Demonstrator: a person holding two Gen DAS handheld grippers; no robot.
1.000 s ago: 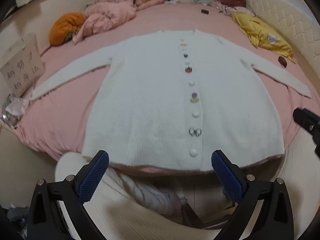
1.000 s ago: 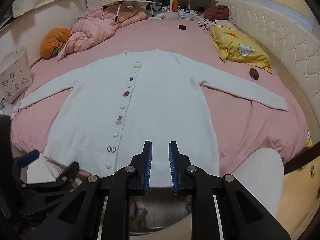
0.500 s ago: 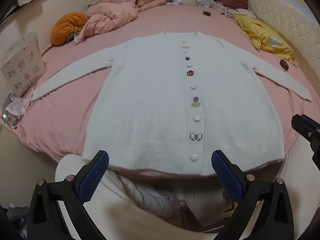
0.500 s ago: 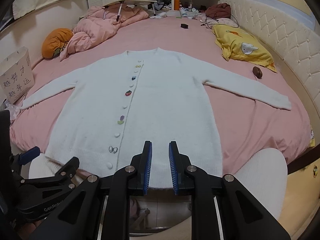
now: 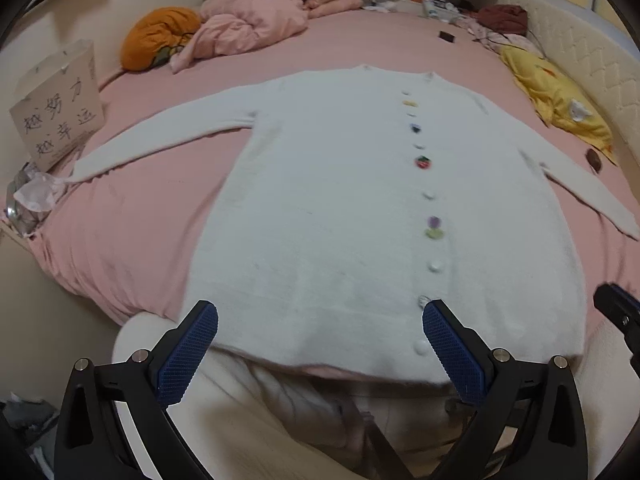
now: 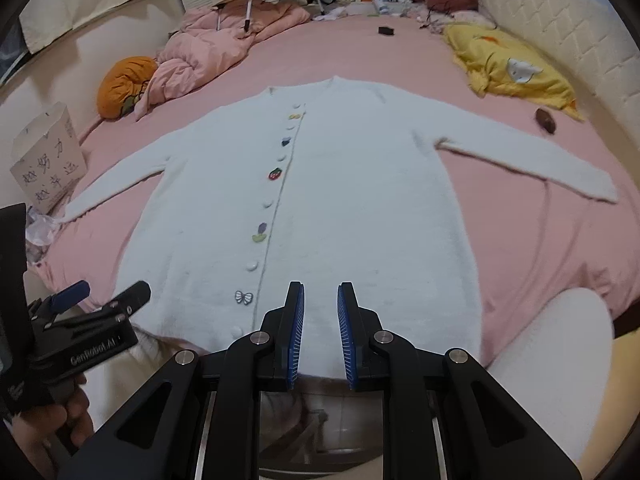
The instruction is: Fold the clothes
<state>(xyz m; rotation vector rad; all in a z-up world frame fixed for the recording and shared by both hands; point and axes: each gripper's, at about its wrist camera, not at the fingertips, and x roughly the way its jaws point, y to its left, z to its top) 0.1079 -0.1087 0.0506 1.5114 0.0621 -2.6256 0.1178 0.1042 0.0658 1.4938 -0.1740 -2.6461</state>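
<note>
A white fuzzy cardigan (image 5: 340, 208) lies flat and buttoned on the pink bed (image 5: 132, 232), sleeves spread out to both sides, hem at the near edge. It also shows in the right wrist view (image 6: 352, 208). A row of decorated buttons (image 5: 423, 162) runs down its front. My left gripper (image 5: 320, 344) is wide open and empty, hovering over the hem. My right gripper (image 6: 320, 332) has its jaws nearly closed with a narrow gap, empty, just above the hem's middle. The left gripper's tip (image 6: 100, 300) shows at the left of the right wrist view.
A pink duvet (image 5: 248, 28) and an orange cushion (image 5: 158, 36) lie at the far left. A yellow blanket (image 6: 508, 66) lies by the quilted headboard (image 6: 560, 20) on the right. A paper bag (image 5: 60, 100) stands beside the bed. A small brown object (image 6: 546, 120) rests near the right sleeve.
Both grippers have moved forward and closer to the cardigan's hem. The left gripper stays wide open, the right stays nearly closed. The cardigan has not moved.
</note>
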